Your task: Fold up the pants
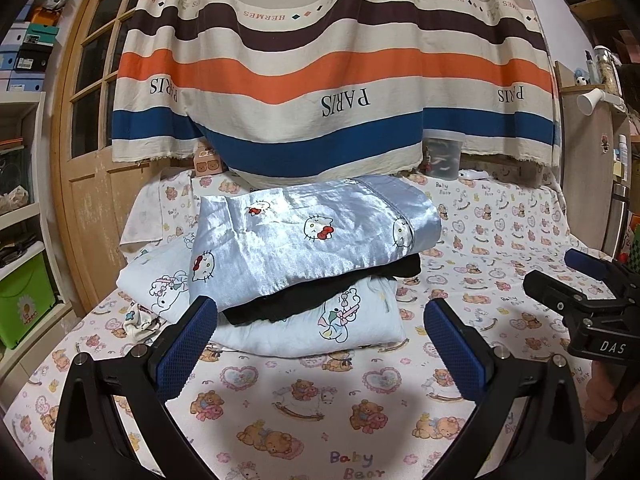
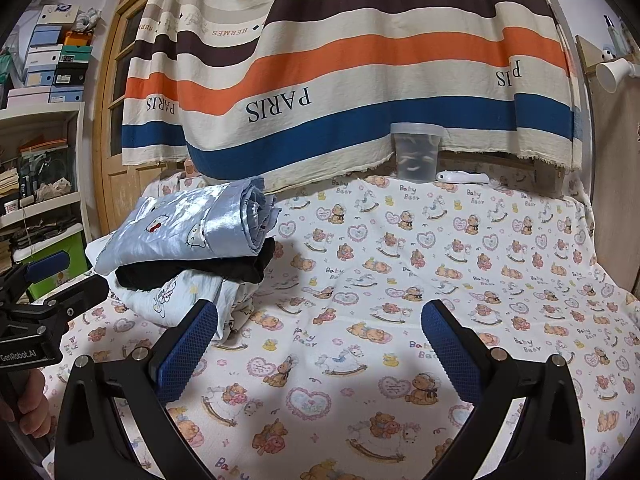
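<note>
A folded pair of shiny light-blue satin pants with cat prints point(image 1: 312, 236) lies on top of a stack, over a folded black garment point(image 1: 320, 296) and a pale blue printed one point(image 1: 304, 328). The stack also shows at the left of the right wrist view point(image 2: 180, 232). My left gripper point(image 1: 320, 320) is open and empty, just in front of the stack. My right gripper point(image 2: 320, 320) is open and empty over the bare bear-print sheet point(image 2: 400, 280), to the right of the stack. Each gripper shows at the other view's edge.
A striped curtain point(image 1: 320, 80) hangs behind the bed. A clear plastic tub point(image 2: 416, 156) and a white device point(image 2: 460, 178) sit at the back edge. Shelves with boxes and a green bin point(image 1: 24, 304) stand left, beside a wooden door point(image 1: 92, 120). A cabinet point(image 1: 588, 160) stands right.
</note>
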